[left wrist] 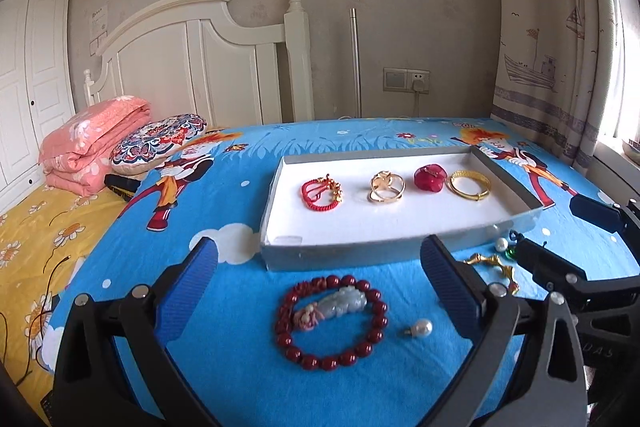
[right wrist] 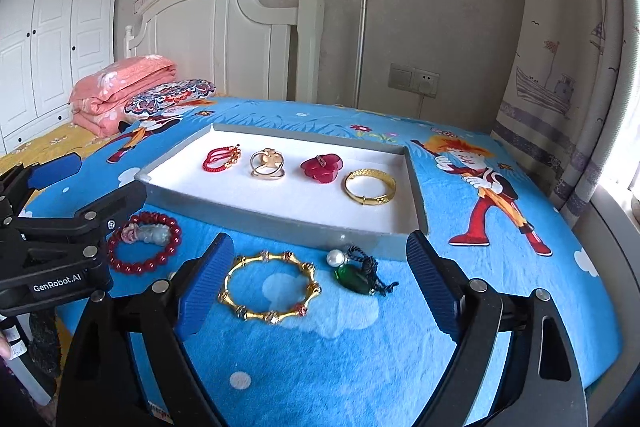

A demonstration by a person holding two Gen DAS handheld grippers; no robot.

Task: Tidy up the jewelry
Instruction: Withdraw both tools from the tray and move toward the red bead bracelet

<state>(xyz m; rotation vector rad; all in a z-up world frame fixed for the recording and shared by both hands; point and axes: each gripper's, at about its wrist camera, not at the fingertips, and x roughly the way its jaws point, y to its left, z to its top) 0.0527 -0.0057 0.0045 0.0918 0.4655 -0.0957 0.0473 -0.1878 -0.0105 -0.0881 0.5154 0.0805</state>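
**A:** Your left gripper (left wrist: 322,269) has its jaws spread wide with nothing between the pads. The red bead bracelet (left wrist: 331,323) with its pale carved charm lies flat on the blue bedsheet (left wrist: 208,211), just below the gap and framed by the two blue pads (left wrist: 450,287), touching neither. A loose pearl (left wrist: 422,328) sits just beside the bracelet, toward the right pad.

**B:** And your right one?

**A:** Your right gripper (right wrist: 320,283) is wide open too, and holds nothing. The gold bamboo-link bangle (right wrist: 270,287) lies on the sheet between its pads, nearer the left one. The green pendant (right wrist: 354,279) on its dark cord and a second pearl (right wrist: 335,259) lie just right of the bangle, still inside the gap.

**B:** What's beyond the jaws?

**A:** The shallow grey tray (right wrist: 280,217) with a white floor stands just past both sets of jaws. In it, in a row from left to right: a red cord bracelet (right wrist: 219,159) with gold beads, a gold ring (right wrist: 267,163), a red flower piece (right wrist: 322,167) and a plain gold bangle (right wrist: 370,187), each apart from its neighbour.

**B:** And your two grippers?

**A:** Side by side, near each other, both pointing toward the tray. Farther back, a folded pink quilt (left wrist: 96,143) and a patterned cushion (left wrist: 158,141) lie by the white headboard (left wrist: 188,59).
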